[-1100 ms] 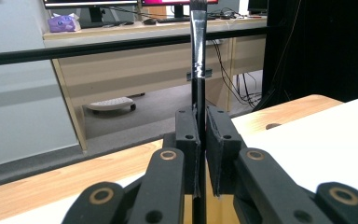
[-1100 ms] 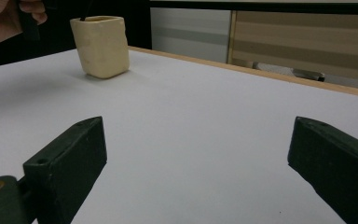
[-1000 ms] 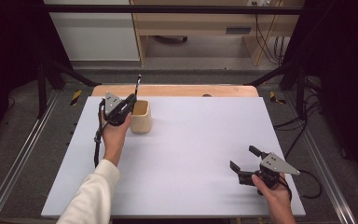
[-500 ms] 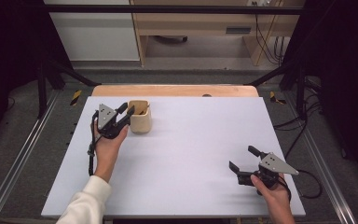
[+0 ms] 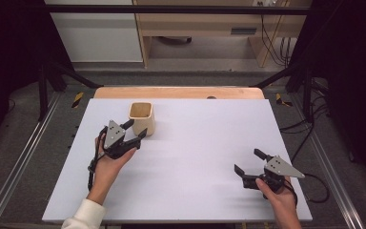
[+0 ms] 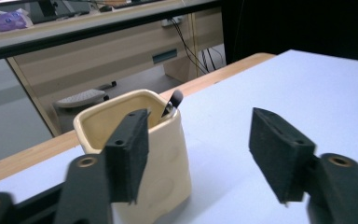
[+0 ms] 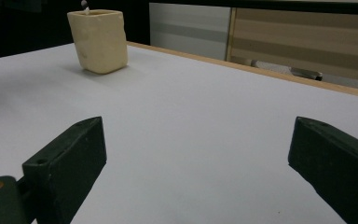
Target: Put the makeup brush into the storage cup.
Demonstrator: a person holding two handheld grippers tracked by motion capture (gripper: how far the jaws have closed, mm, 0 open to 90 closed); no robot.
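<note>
Cream cup (image 5: 141, 117) stands upright on the white tabletop (image 5: 200, 143), just ahead of the left gripper (image 5: 134, 130). In the left gripper view the cup (image 6: 142, 154) lies behind and partly hidden by the left-hand jaw, offset to that side of the gap rather than centred in it; the right-hand jaw stands well apart from the cup over bare tabletop. A dark-tipped pen (image 6: 171, 102) leans inside the cup against its rim. The left jaws have just been opening and now stand about half apart, with nothing clamped; whether the near jaw brushes the cup wall cannot be told.

Right gripper (image 5: 251, 164) rests in the person's right hand (image 5: 279, 193), low over the near right part of the tabletop. Its jaws stand wide apart with only bare tabletop between them. In the right gripper view the cup (image 7: 99, 41) appears well beyond the jaws, above the left-hand one.
</note>
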